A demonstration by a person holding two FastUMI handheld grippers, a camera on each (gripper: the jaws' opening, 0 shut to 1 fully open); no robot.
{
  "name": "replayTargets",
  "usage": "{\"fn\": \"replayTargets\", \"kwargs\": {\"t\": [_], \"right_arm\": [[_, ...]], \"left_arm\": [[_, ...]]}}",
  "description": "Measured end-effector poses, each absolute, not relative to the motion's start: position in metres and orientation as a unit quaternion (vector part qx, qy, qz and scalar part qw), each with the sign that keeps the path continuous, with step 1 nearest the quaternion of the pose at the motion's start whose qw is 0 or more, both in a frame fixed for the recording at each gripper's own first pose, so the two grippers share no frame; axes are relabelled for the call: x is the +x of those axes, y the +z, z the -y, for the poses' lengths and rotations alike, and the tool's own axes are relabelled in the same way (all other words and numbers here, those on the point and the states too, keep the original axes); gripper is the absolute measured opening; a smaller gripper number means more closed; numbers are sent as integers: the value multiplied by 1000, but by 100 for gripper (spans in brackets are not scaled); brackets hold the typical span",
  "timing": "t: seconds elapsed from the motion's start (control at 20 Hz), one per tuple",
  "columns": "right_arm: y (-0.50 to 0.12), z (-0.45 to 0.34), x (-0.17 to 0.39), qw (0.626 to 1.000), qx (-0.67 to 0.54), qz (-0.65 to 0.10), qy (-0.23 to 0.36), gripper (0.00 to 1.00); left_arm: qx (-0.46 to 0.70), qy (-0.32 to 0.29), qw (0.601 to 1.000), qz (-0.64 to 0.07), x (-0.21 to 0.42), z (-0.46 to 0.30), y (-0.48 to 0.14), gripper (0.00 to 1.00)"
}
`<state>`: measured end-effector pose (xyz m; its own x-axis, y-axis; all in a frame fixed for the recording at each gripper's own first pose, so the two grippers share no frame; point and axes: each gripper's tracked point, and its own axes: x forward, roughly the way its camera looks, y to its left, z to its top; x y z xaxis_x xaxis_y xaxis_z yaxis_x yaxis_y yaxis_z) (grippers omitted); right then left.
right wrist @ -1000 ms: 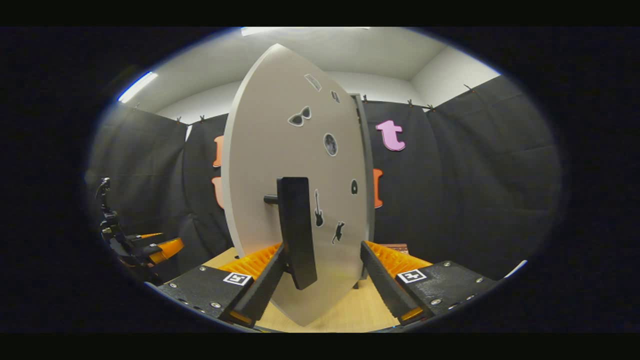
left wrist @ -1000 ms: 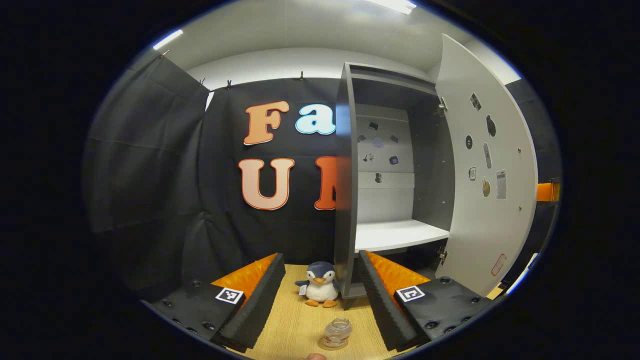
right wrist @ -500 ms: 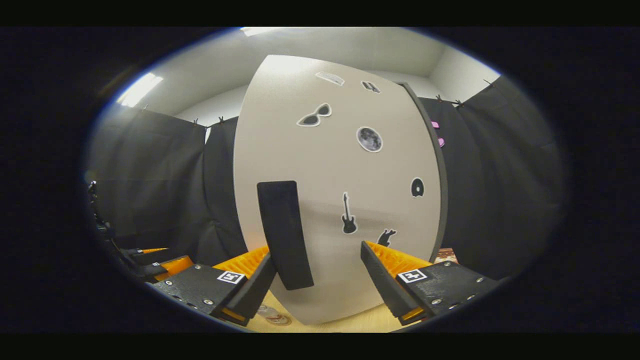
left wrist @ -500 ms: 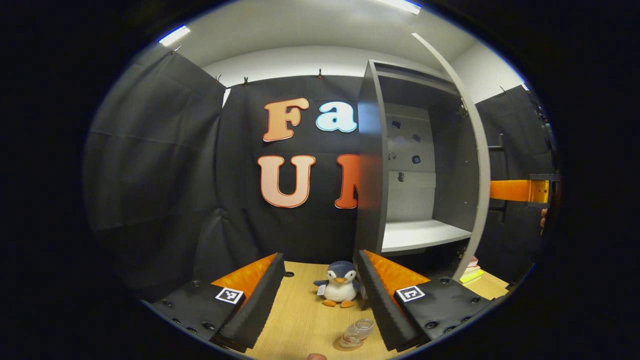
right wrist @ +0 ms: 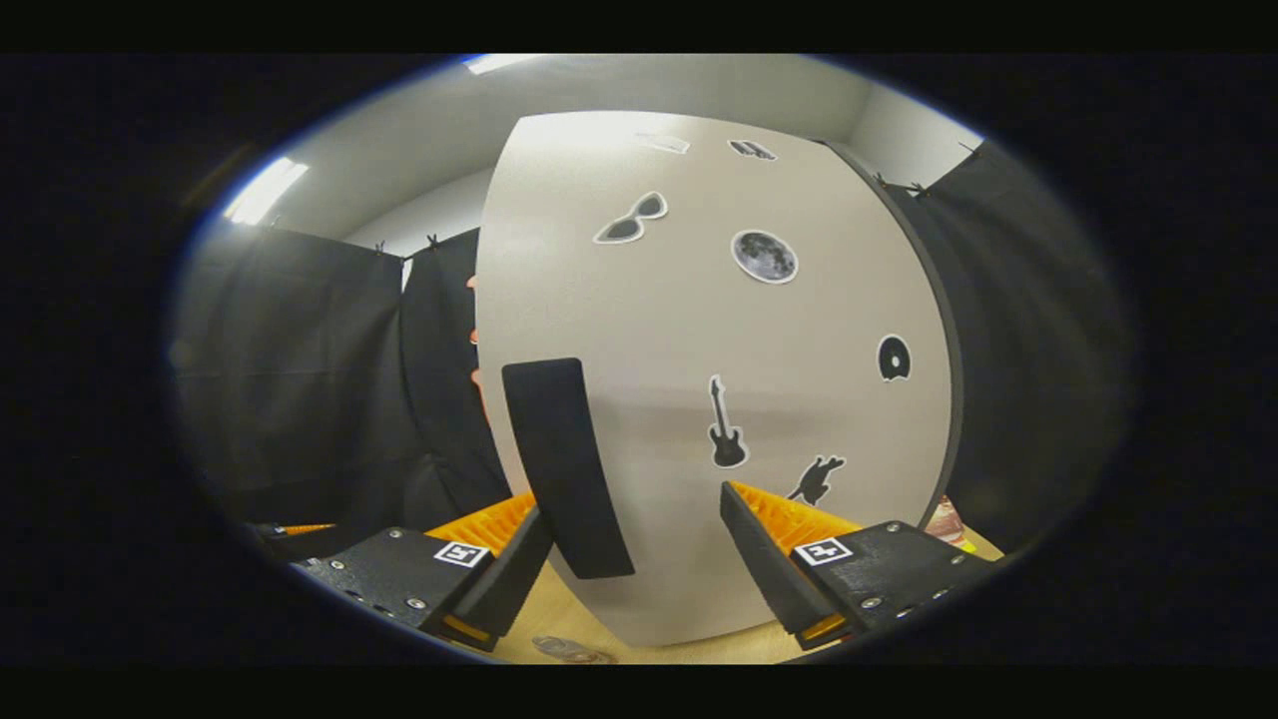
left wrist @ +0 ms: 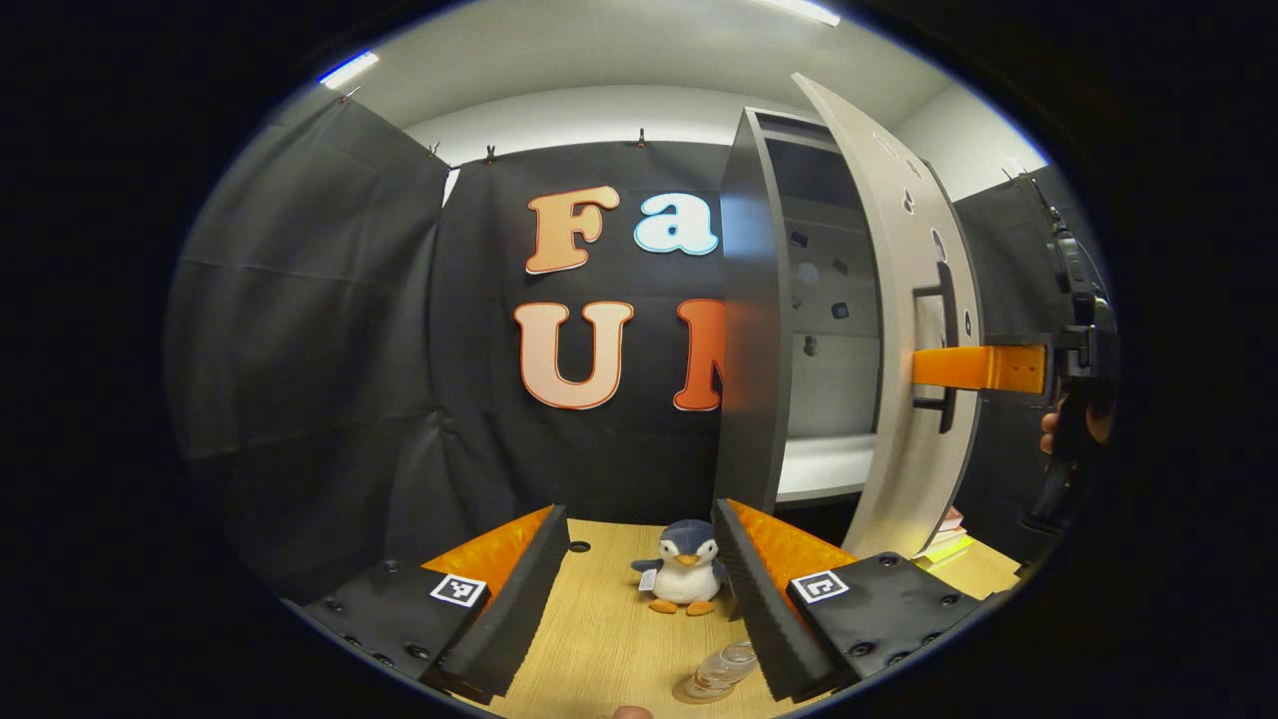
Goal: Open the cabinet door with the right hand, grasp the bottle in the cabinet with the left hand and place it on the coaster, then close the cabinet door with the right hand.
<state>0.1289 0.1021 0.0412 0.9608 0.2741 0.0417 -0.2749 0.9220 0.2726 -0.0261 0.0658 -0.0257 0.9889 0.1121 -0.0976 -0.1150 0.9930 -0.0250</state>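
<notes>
The bottle stands on the coaster on the surface, just in front of the left gripper, whose jaws are wide and hold nothing. The right gripper has wide jaws at the door, its left finger beside the handle. The door is partly open on the cabinet.

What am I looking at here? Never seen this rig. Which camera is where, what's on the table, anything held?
No robot arm: a person holds a two-finger gripper in each hand, each carrying a fisheye camera looking along its own fingers. In the left gripper view, the open left gripper hovers over the wooden table, with a toy penguin and the bottle on its coaster. The right gripper, also open, is at the cabinet door by the handle. Nothing is clamped. The door stands partly open.
</notes>
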Motion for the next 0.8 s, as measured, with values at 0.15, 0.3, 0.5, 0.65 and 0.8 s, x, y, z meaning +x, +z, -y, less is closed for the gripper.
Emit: {"fn": "replayTargets", "kwargs": {"t": [0.15,0.3,0.5,0.65,0.8], "right_arm": [[40,-107,129,977,153,-2,147,97],[38,-109,129,977,167,-6,134,98],[36,-112,142,986,125,-5,112,95],[35,-112,139,990,108,-7,93,95],[34,-112,138,992,105,-4,76,95]], "left_arm": [[-4,60,997,-46,-24,-71,-25,95],[-3,62,997,-49,-24,-74,-26,95],[-7,65,996,-55,-30,-79,-23,96],[-13,69,996,-57,-31,-81,-25,96],[-10,76,995,-60,-34,-85,-26,95]]}}
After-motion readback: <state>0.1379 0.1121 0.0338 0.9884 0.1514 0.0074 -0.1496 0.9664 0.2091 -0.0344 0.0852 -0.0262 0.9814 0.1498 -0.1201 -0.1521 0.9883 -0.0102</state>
